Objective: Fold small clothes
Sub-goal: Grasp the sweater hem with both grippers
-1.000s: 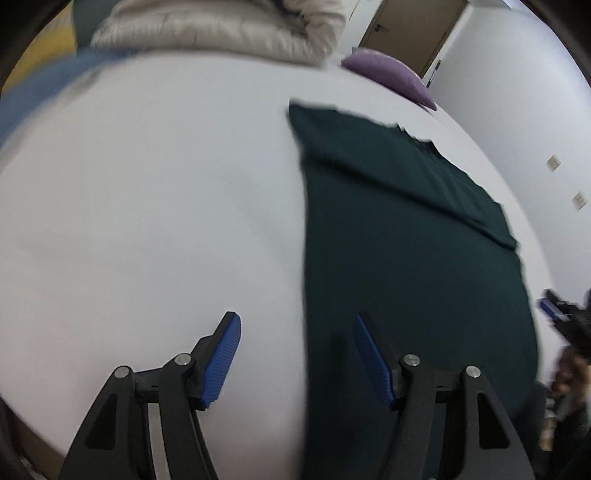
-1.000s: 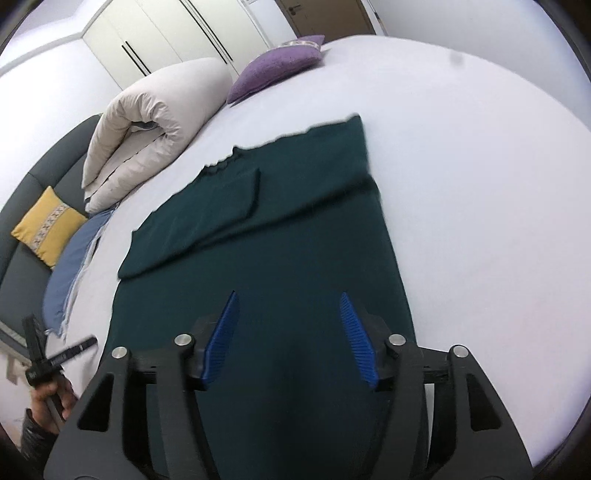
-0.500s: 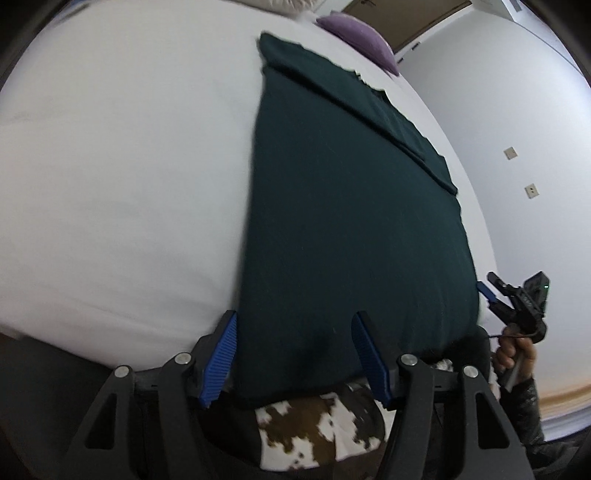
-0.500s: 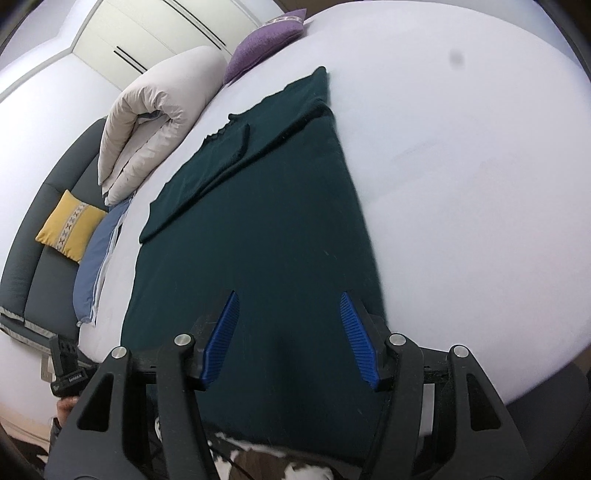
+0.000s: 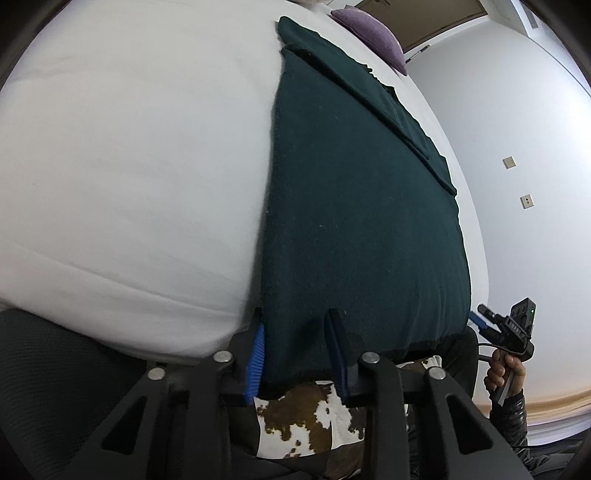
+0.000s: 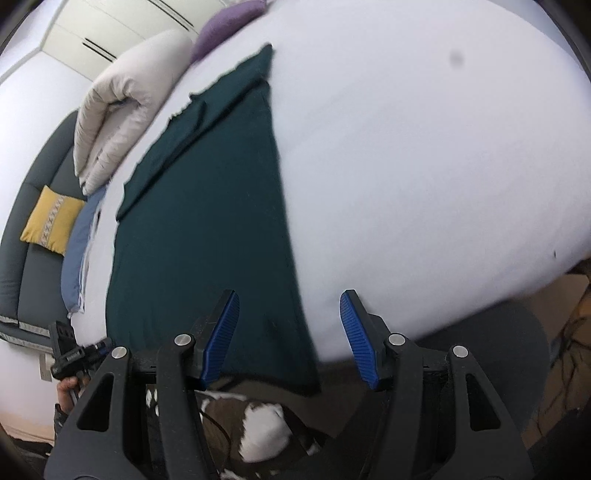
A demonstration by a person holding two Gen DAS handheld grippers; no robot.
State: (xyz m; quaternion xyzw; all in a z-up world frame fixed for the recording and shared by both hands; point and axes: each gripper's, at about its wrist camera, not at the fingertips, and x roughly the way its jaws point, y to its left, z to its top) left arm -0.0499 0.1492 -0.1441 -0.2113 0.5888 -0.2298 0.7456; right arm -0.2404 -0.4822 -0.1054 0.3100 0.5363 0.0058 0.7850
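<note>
A dark green garment (image 5: 362, 206) lies flat on the white bed (image 5: 129, 147), its near hem hanging over the bed's edge. It also shows in the right wrist view (image 6: 207, 221). My left gripper (image 5: 297, 354) straddles the hem's left corner, its blue pads narrowed on either side of the cloth. My right gripper (image 6: 290, 336) is open at the hem's right corner, the cloth edge lying between its pads. The right gripper shows in the left wrist view (image 5: 502, 326), and the left gripper in the right wrist view (image 6: 74, 354).
A purple pillow (image 5: 373, 31) and a rolled cream duvet (image 6: 118, 110) lie at the bed's far end. A grey sofa with a yellow cushion (image 6: 50, 225) and a blue cloth (image 6: 79, 251) stand to the left. A brown and white cowhide rug (image 5: 306, 421) lies below the bed's edge.
Both grippers have drawn back from over the garment to the near hem at the bed's edge. The left gripper's pads have narrowed around the hem corner. The right stays open.
</note>
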